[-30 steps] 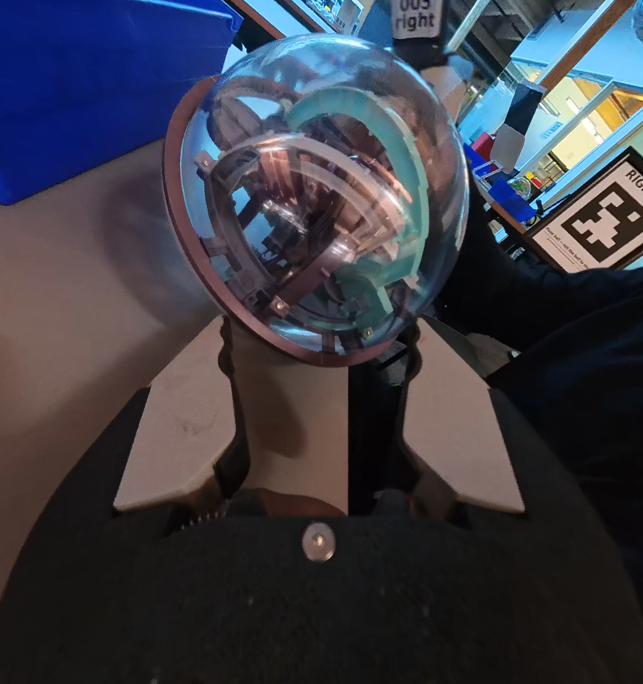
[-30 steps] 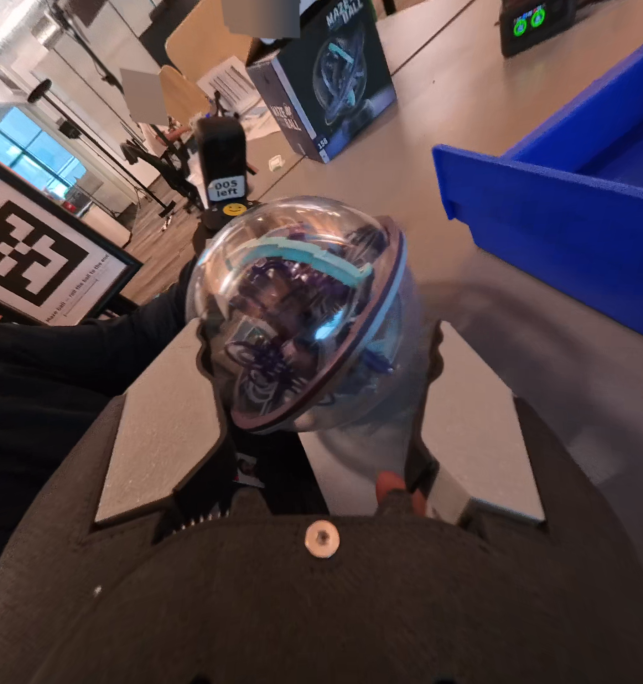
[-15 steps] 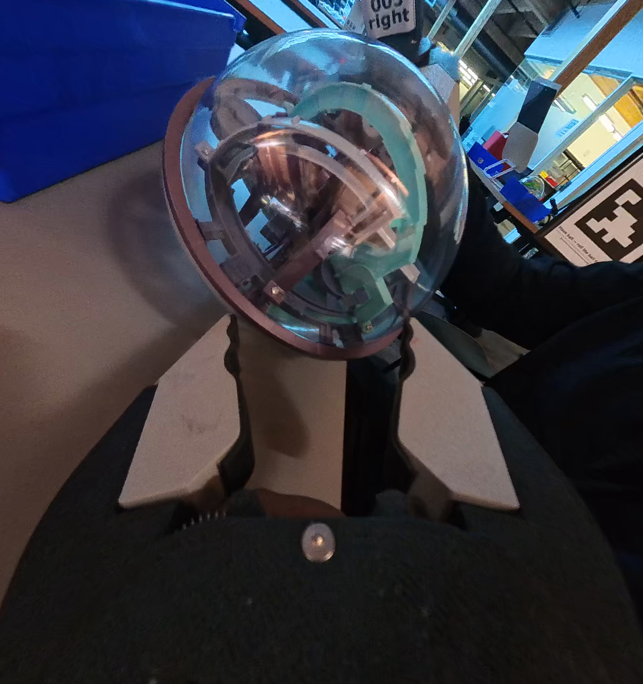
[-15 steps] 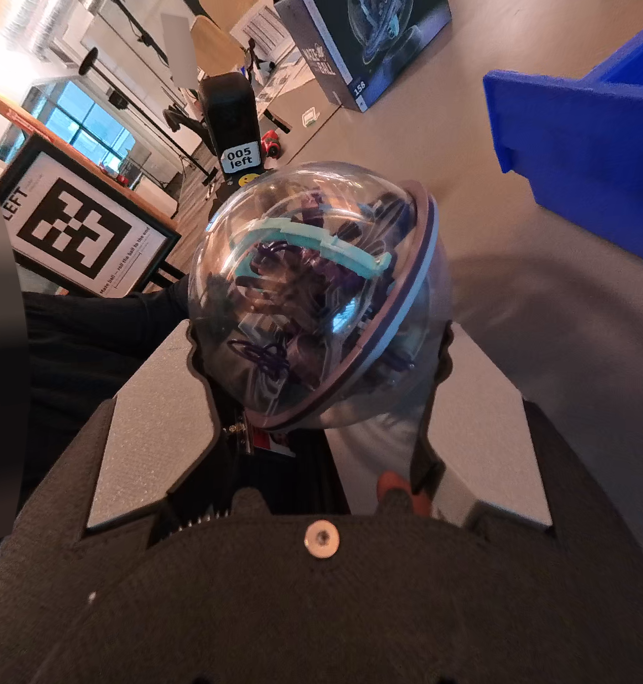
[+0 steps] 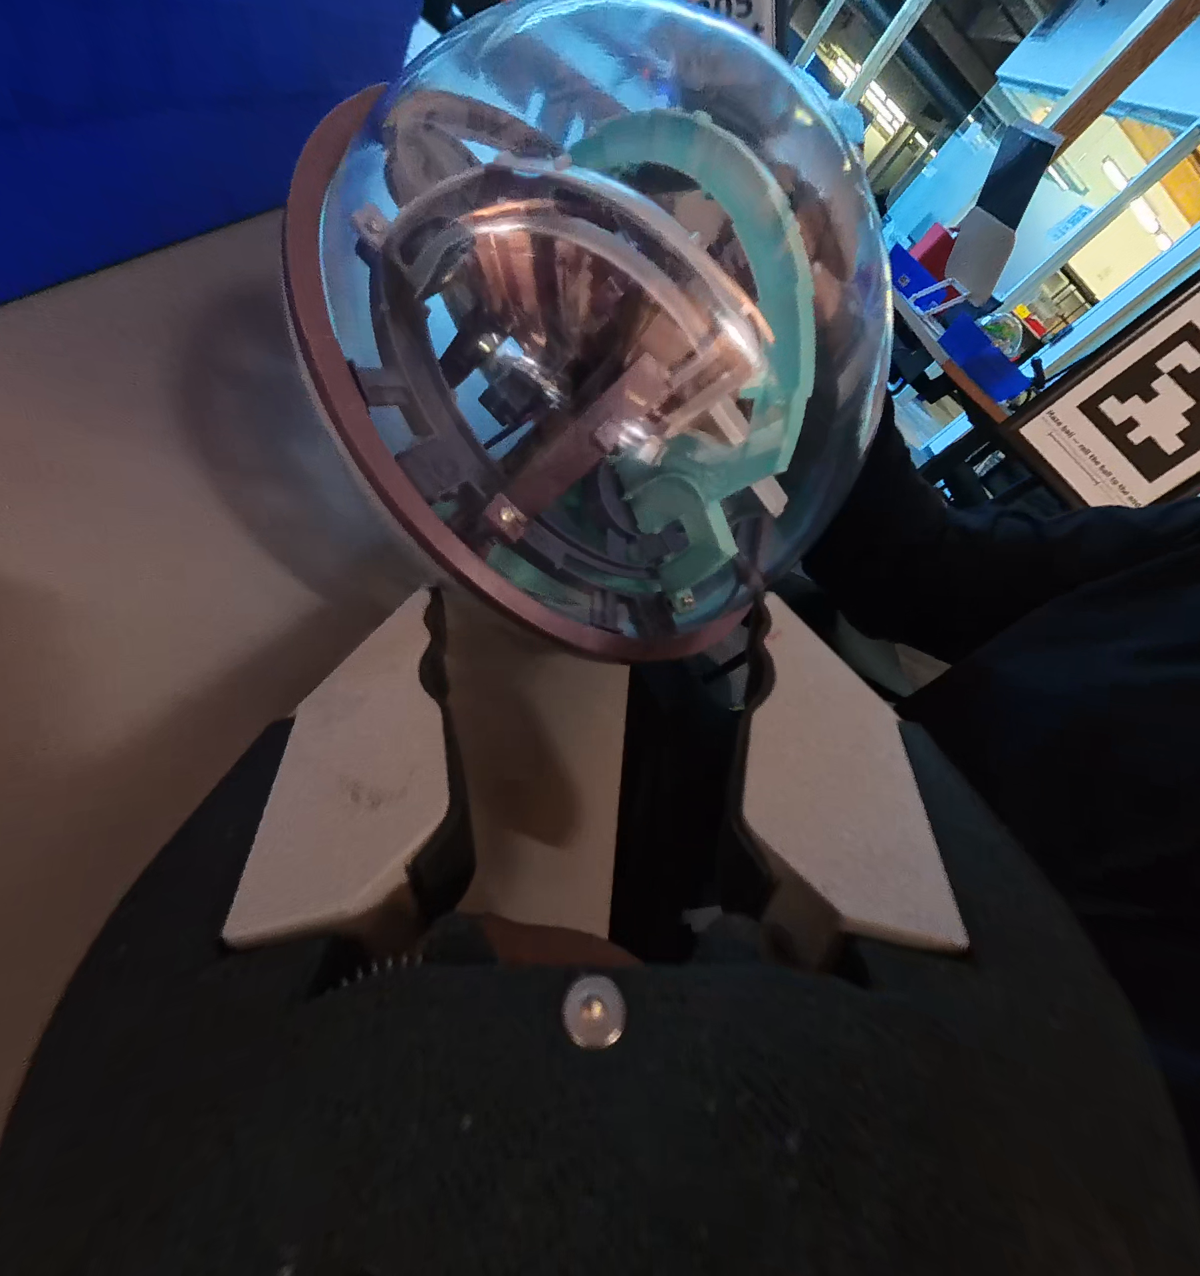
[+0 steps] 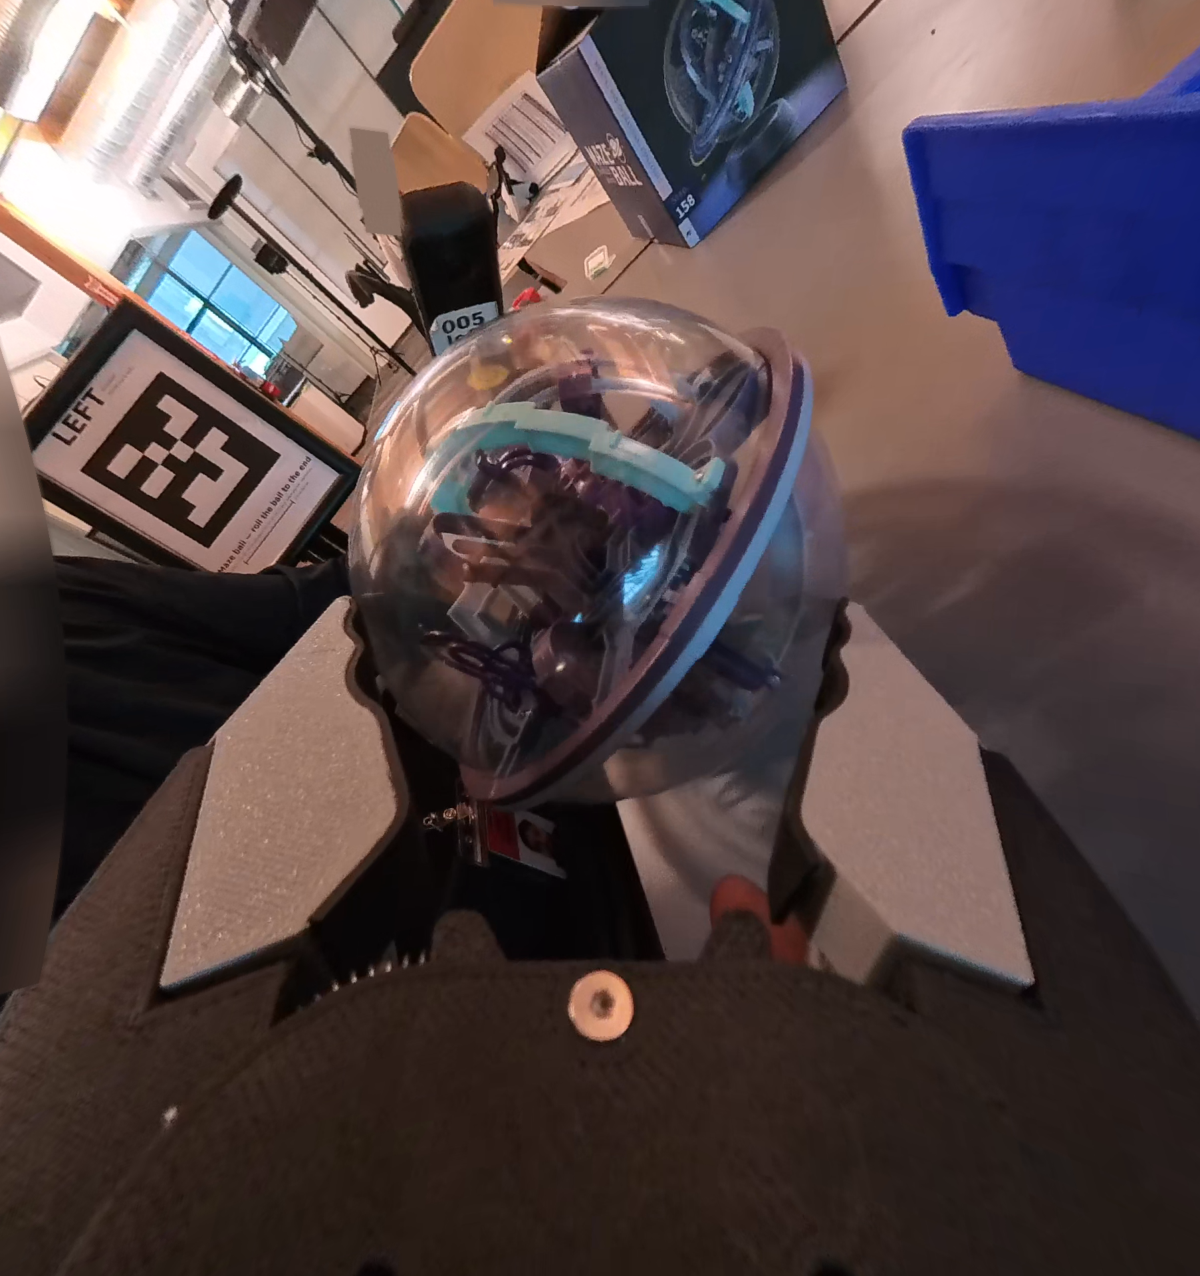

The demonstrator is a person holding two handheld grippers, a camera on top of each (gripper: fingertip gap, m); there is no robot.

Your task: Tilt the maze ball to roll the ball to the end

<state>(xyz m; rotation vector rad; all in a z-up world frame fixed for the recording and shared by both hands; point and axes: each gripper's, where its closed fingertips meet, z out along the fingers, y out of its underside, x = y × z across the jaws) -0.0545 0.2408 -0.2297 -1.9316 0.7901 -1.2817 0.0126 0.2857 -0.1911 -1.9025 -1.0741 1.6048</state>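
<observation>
The maze ball [image 5: 583, 331] is a clear sphere with a dark rim and teal, brown and purple tracks inside. It is held in the air above the table, tilted. My left gripper [image 5: 593, 621] is shut on its lower part, one finger on each side. My right gripper [image 6: 597, 632] is shut on the same maze ball [image 6: 569, 573] from the opposite side, its fingers pressing the sphere's flanks. The left gripper's black body [image 6: 455, 276] shows behind the sphere in the right wrist view. I cannot pick out the small rolling ball among the tracks.
A blue bin [image 6: 1080, 276] stands on the beige table [image 6: 997, 587]; it also shows in the left wrist view [image 5: 134, 138]. The maze ball's box [image 6: 693, 117] lies farther back. Framed marker boards [image 5: 1149, 400] [image 6: 175, 462] stand at the sides. A person's dark sleeve [image 5: 1066, 621] is close.
Both grippers have rolled together and tilted the maze ball further; the background has swung in both views. The grip on the sphere is unchanged.
</observation>
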